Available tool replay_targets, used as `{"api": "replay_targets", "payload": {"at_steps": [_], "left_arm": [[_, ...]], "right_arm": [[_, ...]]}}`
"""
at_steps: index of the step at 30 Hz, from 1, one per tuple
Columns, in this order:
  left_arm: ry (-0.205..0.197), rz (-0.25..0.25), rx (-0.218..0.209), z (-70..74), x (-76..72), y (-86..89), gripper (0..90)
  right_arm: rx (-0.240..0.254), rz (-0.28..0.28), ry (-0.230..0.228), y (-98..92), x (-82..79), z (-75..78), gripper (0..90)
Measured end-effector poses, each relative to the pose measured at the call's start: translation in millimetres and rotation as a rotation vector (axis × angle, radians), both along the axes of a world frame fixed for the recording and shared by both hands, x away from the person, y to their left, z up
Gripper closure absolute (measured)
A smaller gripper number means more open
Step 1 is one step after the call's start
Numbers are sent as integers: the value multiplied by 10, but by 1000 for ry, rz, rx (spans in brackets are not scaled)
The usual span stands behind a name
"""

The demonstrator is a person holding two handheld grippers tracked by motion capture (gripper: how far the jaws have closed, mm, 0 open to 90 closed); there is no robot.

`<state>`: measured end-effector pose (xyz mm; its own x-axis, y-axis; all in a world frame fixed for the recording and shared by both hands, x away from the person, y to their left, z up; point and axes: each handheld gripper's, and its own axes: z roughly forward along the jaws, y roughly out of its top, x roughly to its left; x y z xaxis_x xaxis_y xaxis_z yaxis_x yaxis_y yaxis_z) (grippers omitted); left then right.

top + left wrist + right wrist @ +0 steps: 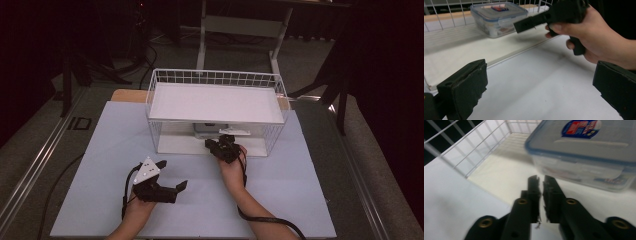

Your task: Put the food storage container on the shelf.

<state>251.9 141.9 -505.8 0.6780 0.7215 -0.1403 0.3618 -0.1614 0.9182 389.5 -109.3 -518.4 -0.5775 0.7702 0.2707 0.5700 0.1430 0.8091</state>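
Lidded container on the rack's bottom shelf, not yet gripped.

The container (584,152) sits flat, lid up, long side across the wire rack (216,77). The right gripper (541,181) is just short of it, jaws barely parted, empty; pickup is all still ahead. The left gripper (170,175) waits wide open over the table (300,195).

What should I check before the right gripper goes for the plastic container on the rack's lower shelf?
1. Right gripper lined up with the plastic container: ok, jaws point at its front wall.
2. Jaws wide enough for it: not ok, only a narrow gap, nothing between them.
3. Lid clipped on: ok, front clip down.
4. Way in under the upper shelf: ok, lower shelf bare in front.
5. Left gripper out of the way: ok, open, over the table.
6. Container's weight: cannot tell.
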Motion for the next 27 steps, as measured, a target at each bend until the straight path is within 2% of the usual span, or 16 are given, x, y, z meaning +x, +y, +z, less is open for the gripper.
{"api": "replay_targets", "payload": {"at_steps": [2, 6, 7, 9, 10, 14, 16, 18, 23, 25, 27], "left_arm": [[-10, 1, -2, 10, 10, -2, 7], [-27, -32, -19, 61, 27, -7, 7], [-37, -41, -24, 83, 26, -12, 7], [-47, -44, -2, 129, 26, -25, 7], [-48, -47, -12, 147, 29, -27, 7], [-41, -55, -34, 189, 41, -35, 7], [-37, -55, -28, 198, 44, -45, 7], [-36, -63, -36, 209, 42, -52, 7], [-37, -81, -30, 245, 44, -60, 7], [-40, -95, -32, 274, 44, -54, 7], [-26, -123, -54, 301, 45, -42, 7]], "right_arm": [[2, 12, -4, -15, -75, 17, 676], [-19, 46, -49, -45, -230, 82, 431], [-2, 60, -54, -62, -268, 101, 366], [9, 76, -68, -102, -349, 139, 252], [21, 98, -69, -123, -383, 157, 187], [17, 146, -94, -187, -510, 243, 133], [14, 155, -99, -200, -536, 261, 141], [0, 172, -125, -241, -617, 310, 139], [3, 172, -126, -304, -678, 356, 140], [3, 165, -146, -343, -712, 384, 141], [-3, 172, -157, -377, -758, 416, 143]]}}
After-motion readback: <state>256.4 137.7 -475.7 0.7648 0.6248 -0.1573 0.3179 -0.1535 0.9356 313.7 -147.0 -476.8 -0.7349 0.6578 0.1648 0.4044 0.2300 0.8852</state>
